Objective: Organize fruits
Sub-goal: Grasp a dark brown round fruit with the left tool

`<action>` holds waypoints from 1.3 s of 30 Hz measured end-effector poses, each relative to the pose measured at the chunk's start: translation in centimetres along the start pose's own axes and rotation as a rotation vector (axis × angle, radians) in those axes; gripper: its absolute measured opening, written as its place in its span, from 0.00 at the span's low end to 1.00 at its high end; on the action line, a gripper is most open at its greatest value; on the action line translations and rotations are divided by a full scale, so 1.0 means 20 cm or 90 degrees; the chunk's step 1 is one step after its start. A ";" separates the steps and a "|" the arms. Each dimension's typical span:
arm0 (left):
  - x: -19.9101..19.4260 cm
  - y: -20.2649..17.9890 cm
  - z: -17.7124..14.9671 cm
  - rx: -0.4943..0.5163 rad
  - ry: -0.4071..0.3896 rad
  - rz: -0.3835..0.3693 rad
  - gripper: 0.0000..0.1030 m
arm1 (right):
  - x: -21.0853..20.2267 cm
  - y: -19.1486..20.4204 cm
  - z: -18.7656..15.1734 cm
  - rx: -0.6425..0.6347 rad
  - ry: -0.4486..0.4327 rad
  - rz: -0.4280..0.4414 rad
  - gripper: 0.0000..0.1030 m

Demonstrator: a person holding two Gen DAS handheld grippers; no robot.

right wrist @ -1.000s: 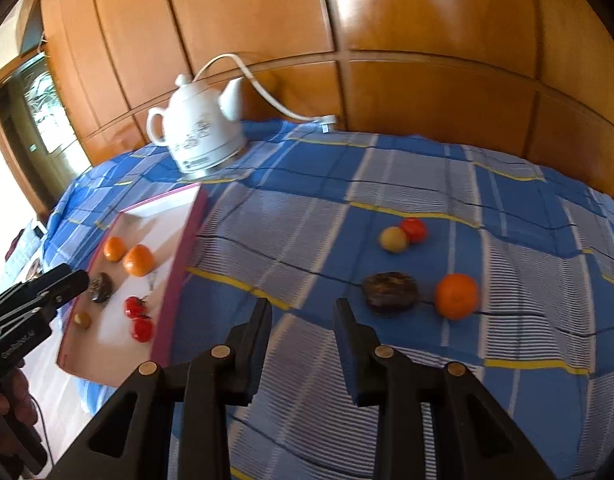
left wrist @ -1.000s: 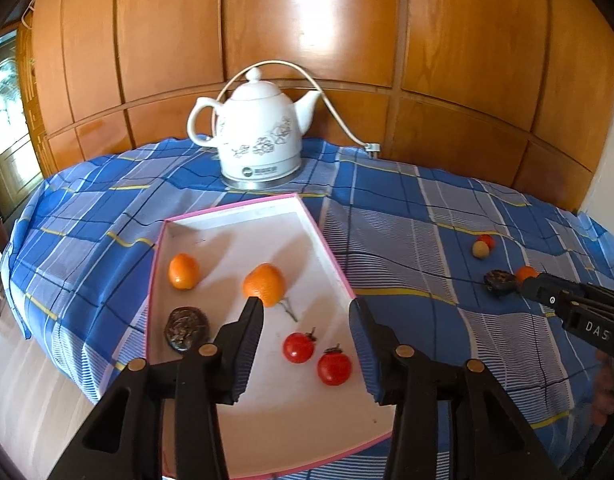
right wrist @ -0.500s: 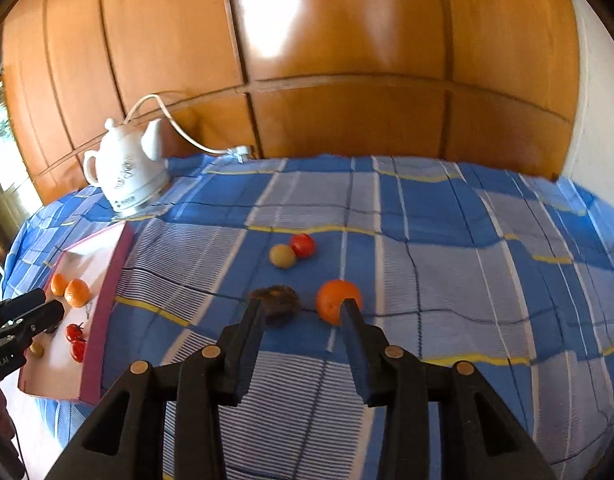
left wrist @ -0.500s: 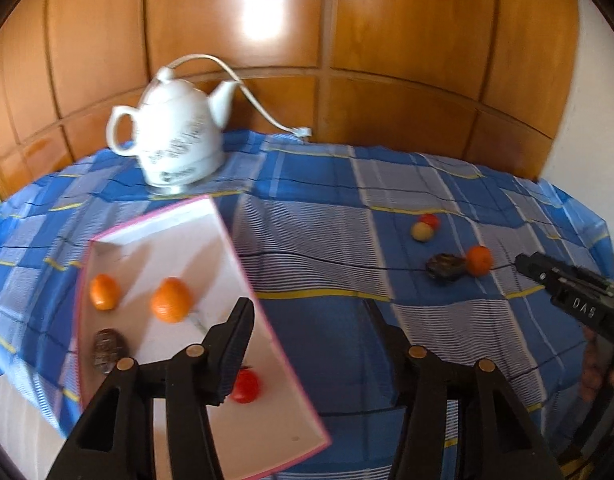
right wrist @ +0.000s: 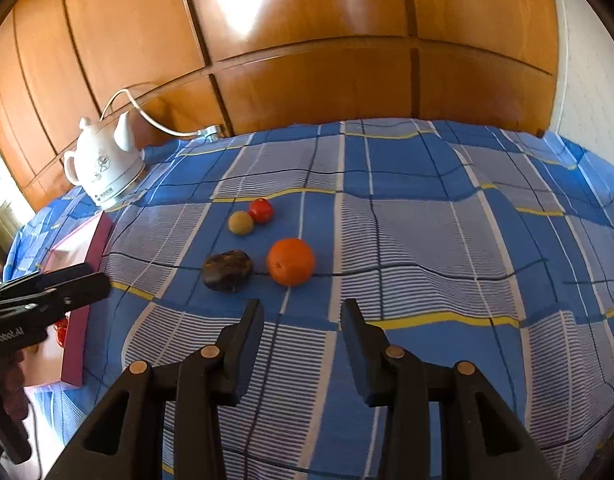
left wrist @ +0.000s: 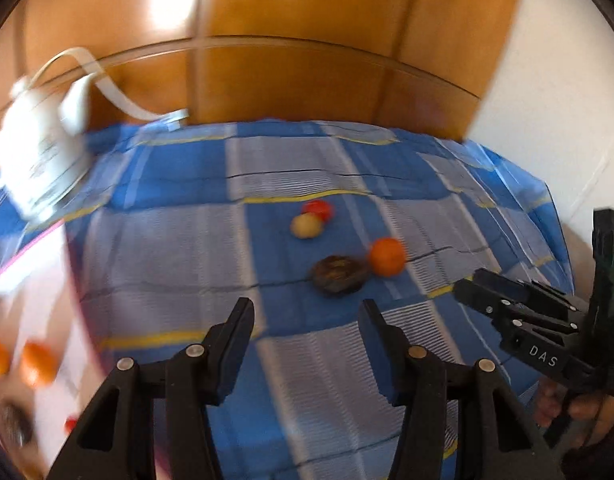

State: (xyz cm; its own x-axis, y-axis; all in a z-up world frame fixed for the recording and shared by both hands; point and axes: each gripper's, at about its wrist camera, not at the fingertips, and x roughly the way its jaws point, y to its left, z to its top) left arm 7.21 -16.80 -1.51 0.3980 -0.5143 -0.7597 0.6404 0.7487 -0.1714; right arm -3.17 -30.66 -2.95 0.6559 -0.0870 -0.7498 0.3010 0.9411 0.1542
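Both grippers swung from tray (right wrist: 77, 276) to loose fruit (right wrist: 289, 261).

blue plaid tablecloth (right wrist: 427, 240), orange tangerine (right wrist: 290, 261)

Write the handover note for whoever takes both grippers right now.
Left gripper: jaws open, nothing between them, over bare cloth short of the dark fruit.
Right gripper: jaws open, nothing held, just short of the orange.
On the tablecloth: orange, dark fruit, yellowish fruit and red tomato, the last two touching.
Pink-rimmed tray at the table's left holds oranges, a dark fruit and something red; that part is blurred.
Done: those are trayed.
Left: move the four loose fruits to the tray.
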 end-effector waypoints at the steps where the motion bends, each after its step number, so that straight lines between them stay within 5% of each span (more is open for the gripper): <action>1: 0.04 -0.03 0.02 0.016 0.002 -0.008 0.53 | 0.00 -0.01 0.00 0.007 0.000 -0.001 0.39; 8: 0.36 -0.14 0.10 0.093 0.073 -0.009 0.54 | 0.00 -0.09 0.00 0.027 0.010 -0.001 0.40; 14: 0.50 -0.11 0.10 0.080 0.106 -0.013 0.51 | 0.02 -0.12 0.00 0.035 0.019 -0.002 0.40; 21: 0.41 -0.07 0.04 0.032 0.054 -0.014 0.51 | 0.05 -0.13 0.00 0.037 0.027 -0.005 0.40; 30: 0.19 0.04 -0.25 -0.016 0.005 0.093 0.51 | 0.10 -0.06 0.11 0.037 0.038 0.050 0.40; 39: 0.20 0.07 -0.32 -0.027 -0.018 0.092 0.43 | 0.28 0.11 0.35 0.022 0.066 0.110 0.35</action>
State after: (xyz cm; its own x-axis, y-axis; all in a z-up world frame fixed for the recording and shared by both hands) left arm 5.58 -15.10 -8.76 0.5032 -0.4111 -0.7601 0.5473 0.8323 -0.0878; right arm 5.97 -31.45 -2.31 0.6260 0.1102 -0.7720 0.2148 0.9273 0.3065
